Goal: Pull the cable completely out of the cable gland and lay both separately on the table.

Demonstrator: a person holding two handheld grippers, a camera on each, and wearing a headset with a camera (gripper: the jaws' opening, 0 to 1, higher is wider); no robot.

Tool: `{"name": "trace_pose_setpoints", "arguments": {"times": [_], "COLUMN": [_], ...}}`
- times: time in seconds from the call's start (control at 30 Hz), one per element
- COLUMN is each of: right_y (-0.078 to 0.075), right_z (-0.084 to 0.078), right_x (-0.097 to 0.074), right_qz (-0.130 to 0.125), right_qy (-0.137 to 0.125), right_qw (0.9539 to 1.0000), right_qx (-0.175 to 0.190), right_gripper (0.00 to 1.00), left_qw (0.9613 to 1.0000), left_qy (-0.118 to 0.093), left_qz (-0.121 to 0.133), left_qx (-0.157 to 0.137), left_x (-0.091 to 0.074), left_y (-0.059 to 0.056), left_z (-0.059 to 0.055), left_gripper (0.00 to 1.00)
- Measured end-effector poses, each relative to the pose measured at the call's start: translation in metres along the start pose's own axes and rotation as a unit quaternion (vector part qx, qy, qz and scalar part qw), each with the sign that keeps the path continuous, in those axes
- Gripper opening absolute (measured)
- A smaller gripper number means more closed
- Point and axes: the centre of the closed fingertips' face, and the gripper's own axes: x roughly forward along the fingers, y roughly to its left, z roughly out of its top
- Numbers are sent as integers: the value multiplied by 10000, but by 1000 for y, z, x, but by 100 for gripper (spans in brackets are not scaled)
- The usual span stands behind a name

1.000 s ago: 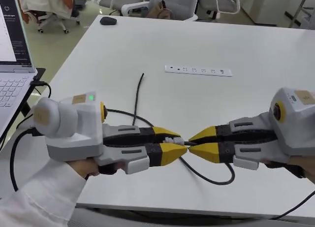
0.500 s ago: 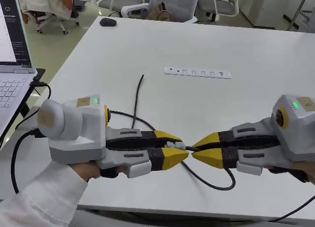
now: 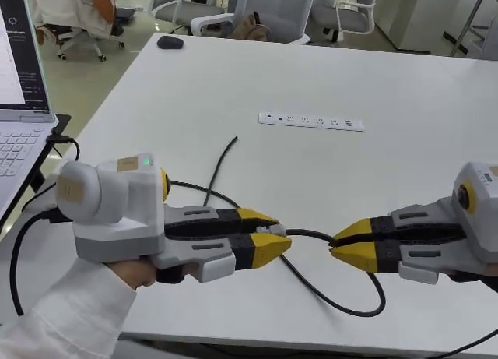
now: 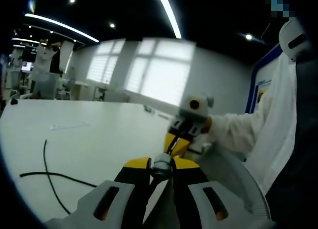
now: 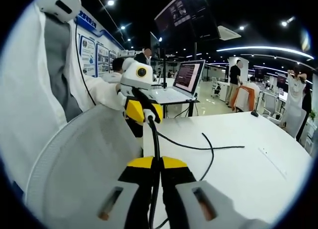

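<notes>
Black cable, limp, light, probably slick, runs from the hard little gland pinched in the left tongs; right tongs squeeze it near the gland, a sound hold.

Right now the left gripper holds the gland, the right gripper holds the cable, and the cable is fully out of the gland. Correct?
Not fully out. In the head view the cable runs from the right gripper straight into the gland clamped in the left gripper. The rest holds: left gripper on the gland, right gripper on the cable.
</notes>
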Motion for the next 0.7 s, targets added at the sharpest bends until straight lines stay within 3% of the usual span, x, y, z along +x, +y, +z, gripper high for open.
{"name": "trace_pose_setpoints", "arguments": {"times": [0.23, 0.7], "right_y": [-6, -4], "right_z": [-16, -19], "right_x": [-15, -20], "right_qz": [-224, -389], "right_qy": [178, 301], "right_qw": [9995, 9984], "right_qx": [140, 284], "right_gripper": [3, 3], "left_qw": [10000, 9999], "left_qy": [-43, -38], "left_qz": [4, -4], "left_qx": [56, 141], "left_x": [-1, 0], "left_y": [-1, -3], "left_z": [2, 3], "left_gripper": [18, 18]}}
